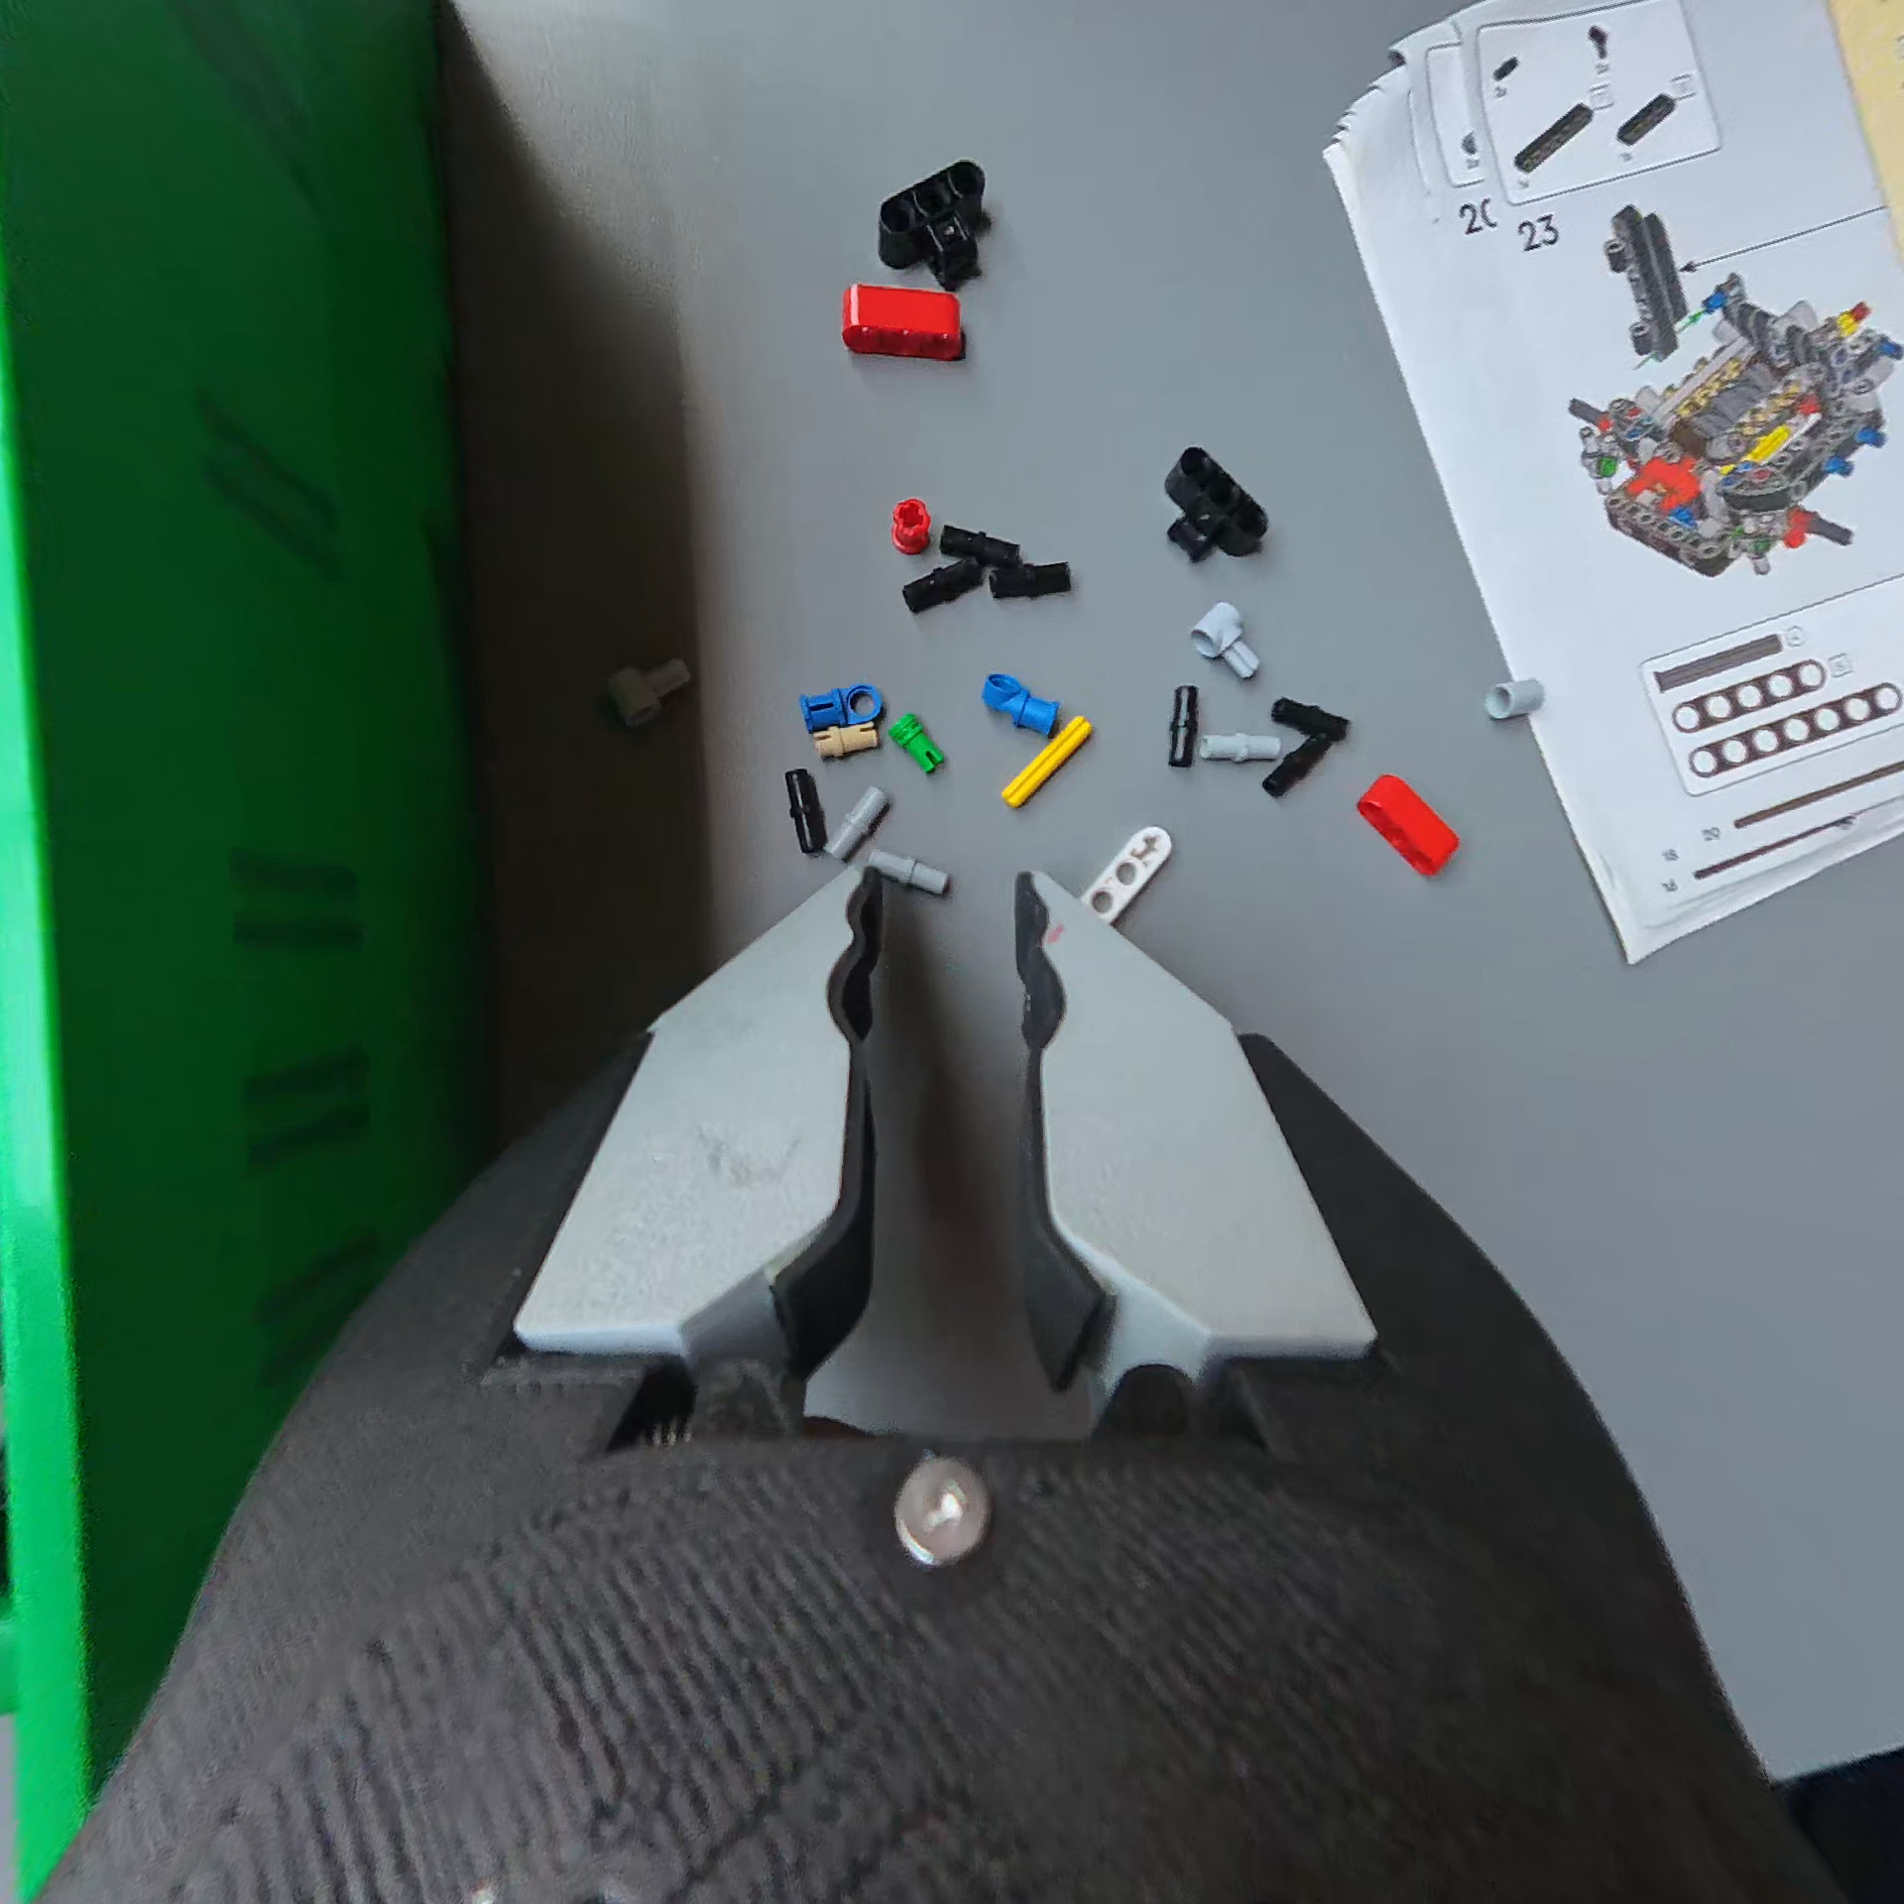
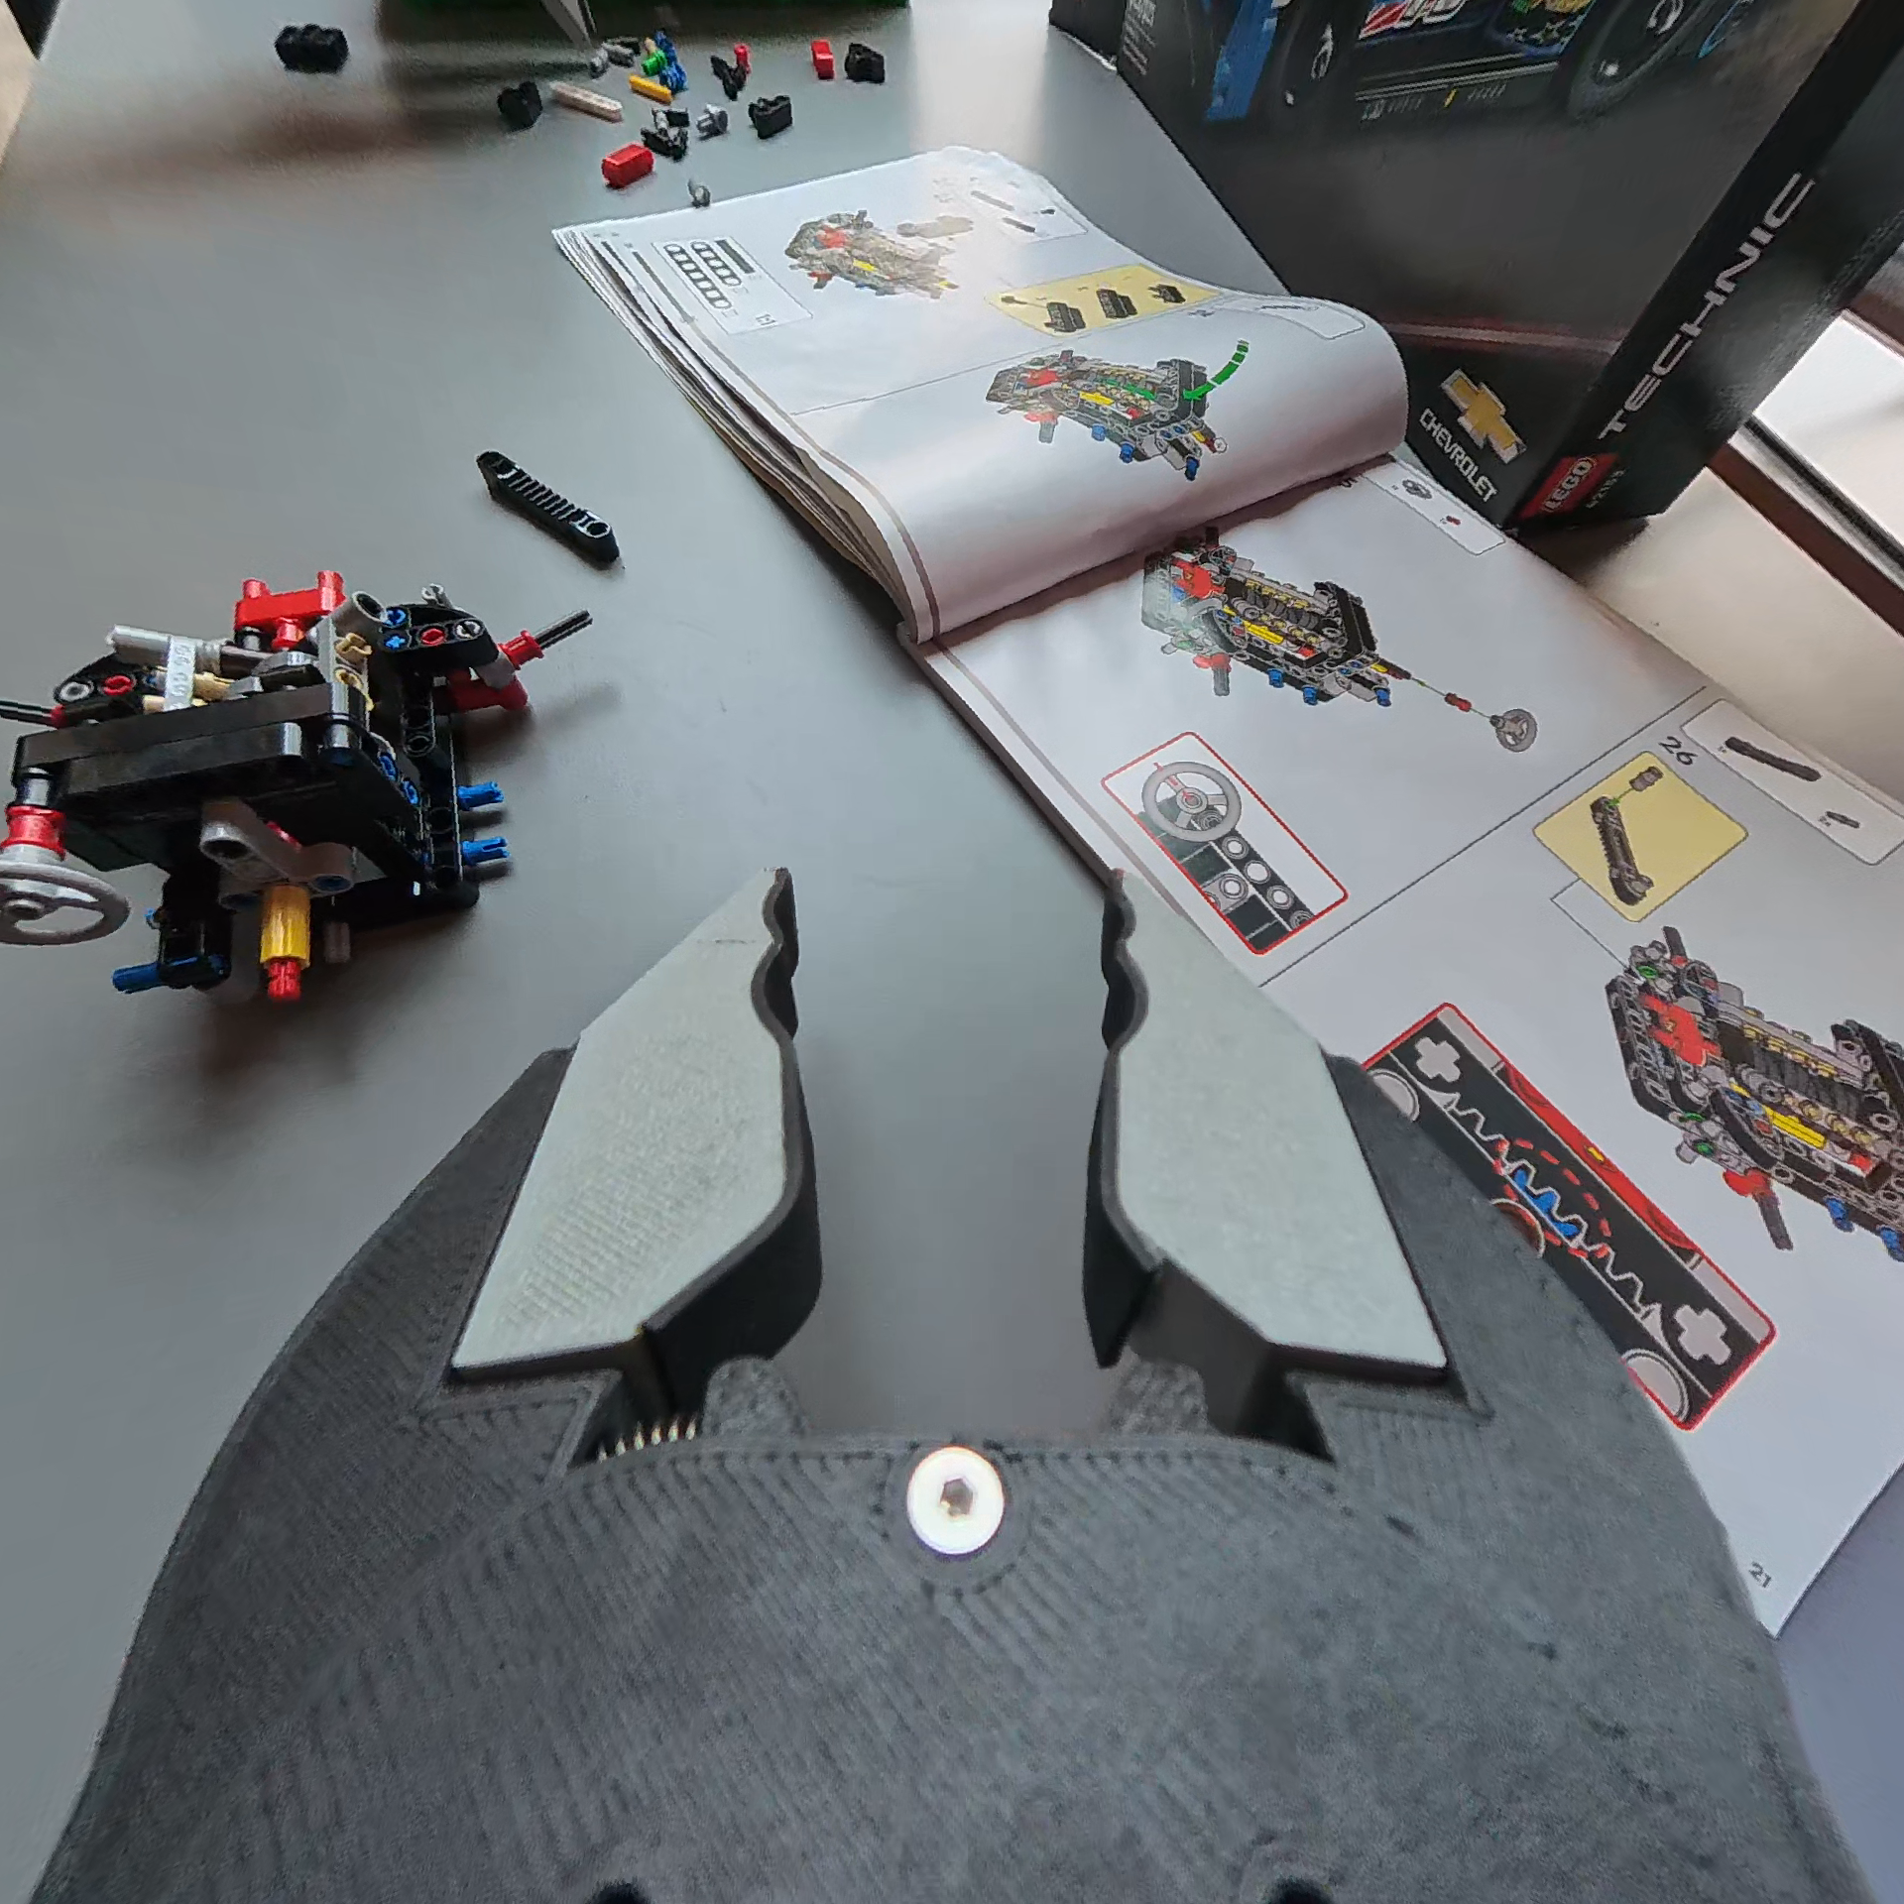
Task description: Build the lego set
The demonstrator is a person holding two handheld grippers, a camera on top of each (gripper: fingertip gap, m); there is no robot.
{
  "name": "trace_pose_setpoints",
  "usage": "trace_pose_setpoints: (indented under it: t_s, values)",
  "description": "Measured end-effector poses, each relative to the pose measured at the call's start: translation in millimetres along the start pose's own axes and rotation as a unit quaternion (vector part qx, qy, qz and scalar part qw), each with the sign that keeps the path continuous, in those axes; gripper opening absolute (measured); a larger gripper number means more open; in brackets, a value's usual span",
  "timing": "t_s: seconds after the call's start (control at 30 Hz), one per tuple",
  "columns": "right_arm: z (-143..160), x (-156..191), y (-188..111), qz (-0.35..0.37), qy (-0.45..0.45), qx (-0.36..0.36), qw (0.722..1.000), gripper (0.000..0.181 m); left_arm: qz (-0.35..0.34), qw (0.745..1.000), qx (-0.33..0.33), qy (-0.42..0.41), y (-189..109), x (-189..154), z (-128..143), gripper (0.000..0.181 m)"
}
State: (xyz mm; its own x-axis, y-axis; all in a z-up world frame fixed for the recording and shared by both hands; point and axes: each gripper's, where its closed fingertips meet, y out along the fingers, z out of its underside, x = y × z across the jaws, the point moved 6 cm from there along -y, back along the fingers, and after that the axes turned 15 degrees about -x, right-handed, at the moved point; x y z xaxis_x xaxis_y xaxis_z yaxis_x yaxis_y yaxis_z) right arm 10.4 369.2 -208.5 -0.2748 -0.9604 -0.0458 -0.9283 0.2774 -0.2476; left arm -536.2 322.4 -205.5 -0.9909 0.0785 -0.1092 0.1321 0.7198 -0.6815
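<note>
- The right gripper [image 2: 948,902] has flat grey textured fingers [image 2: 659,1133] with wavy black inner edges, set in a ribbed black printed body; the fingers stand well apart and hold nothing, hovering over the smooth grey surface [image 2: 258,1185].
- Left of the right gripper sits the part-built model [image 2: 268,762], a blocky black frame studded with red, blue, yellow and grey pins, a grey steering wheel [image 2: 57,907] at its near left end; its long axis runs from near left to far right.
- Beyond the model lies a slim black toothed beam [image 2: 551,507], flat, its long axis slanting from far left to near right.
- Right of the model the glossy instruction booklet [image 2: 1185,577] lies open, one page curled up; behind it stands the dark set box [image 2: 1545,268].
- Farthest from the model, loose small parts [image 2: 659,93] are scattered.
- The left gripper [image 1: 948,886] shows the same grey fingers [image 1: 721,1113], parted by a narrow gap and empty, tips just short of the loose parts.
- Just beyond its tips lie a white holed beam [image 1: 1128,871], a yellow axle [image 1: 1046,760] slanting near left to far right, and black pins [image 1: 984,567]; farther off, a rounded red beam [image 1: 904,321] and a black connector [image 1: 932,218].
- A green panel [image 1: 227,721] stands at the left.
</note>
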Motion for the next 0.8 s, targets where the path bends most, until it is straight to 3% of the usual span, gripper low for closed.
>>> trace_pose_setpoints:
  t_s: [0.03, 0.1, 0.23, 0.63, 0.8]
  values:
    - [-1, 0, -1, -0.001, 0.003, -0.004, 1.0, 0.057, -0.007, 1.0, 0.003, 0.0, 2, 2, 1, 0.025]
    - [-1, -1, -2, -0.003, 0.012, -0.01, 1.0, 0.056, -0.005, 1.0, 0.012, -0.014, 7, 3, 3, 0.027]
    - [-3, -4, -6, -0.008, 0.035, -0.024, 0.999, 0.055, -0.02, 1.0, 0.015, -0.014, 8, 9, 3, 0.013]
    - [-4, -5, -9, -0.009, 0.046, -0.031, 0.998, 0.052, 0.014, 1.0, 0.023, -0.014, -2, 3, 9, 0.013]
    - [-4, -6, -9, -0.006, 0.048, -0.032, 0.998, 0.052, 0.072, 0.997, -0.01, 0.036, -26, -43, -5, 0.013]
